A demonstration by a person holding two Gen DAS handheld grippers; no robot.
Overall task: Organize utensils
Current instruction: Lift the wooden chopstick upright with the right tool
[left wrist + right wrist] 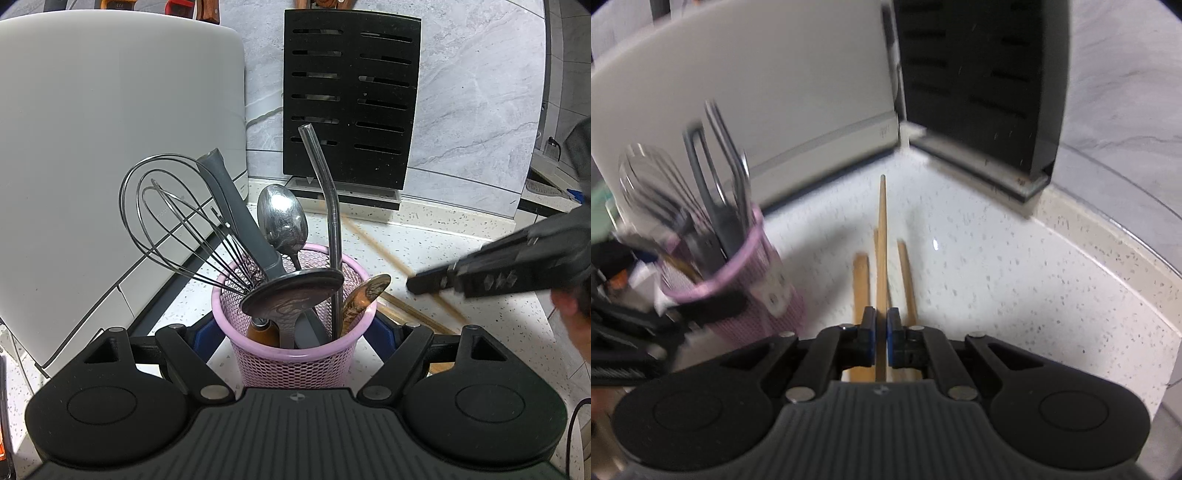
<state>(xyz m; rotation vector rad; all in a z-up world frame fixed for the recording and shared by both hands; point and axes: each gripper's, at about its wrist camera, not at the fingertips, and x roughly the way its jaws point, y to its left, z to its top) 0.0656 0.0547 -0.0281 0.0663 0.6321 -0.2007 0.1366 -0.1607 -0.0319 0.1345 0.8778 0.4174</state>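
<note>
The left gripper (pixel 295 332) has the pink basket (pixel 295 363) squarely between its fingers, blue pads pressed on either side of the mesh wall, basket upright on the counter (pixel 461 236). It is packed: a whisk (pixel 177 218) fanning out to the left, a grey handle (pixel 240 218) leaning beside it, a big spoon (pixel 282 218) bowl-up behind, a bent metal straw (pixel 328 199) rising tallest near the middle, a dark round ladle head (pixel 291 291) lying across the rim, and a brown wooden spoon (pixel 364 299) tipped to the right edge.

Over on the right, the right gripper (pixel 881 325) is pressed nearly together, pinching one chopstick (pixel 882 236) between its blue pads. That stick runs straight forward from the fingers, its thin tip pointing toward the corner where the white appliance (pixel 775 92) meets the black knife block (pixel 975 85). It sits above the others: three more chopsticks (pixel 861 280) lie flat on the counter right beneath and either side of the held one, just ahead of the fingers.

The basket shows at the left of the right wrist view, blurred, with the left gripper's black frame around its lower part. It stands near the right gripper, to its left, and apart from the held stick.

From the left wrist view, the right gripper comes in from the right edge, blurred, low over the chopsticks on the counter beside the basket.
</note>
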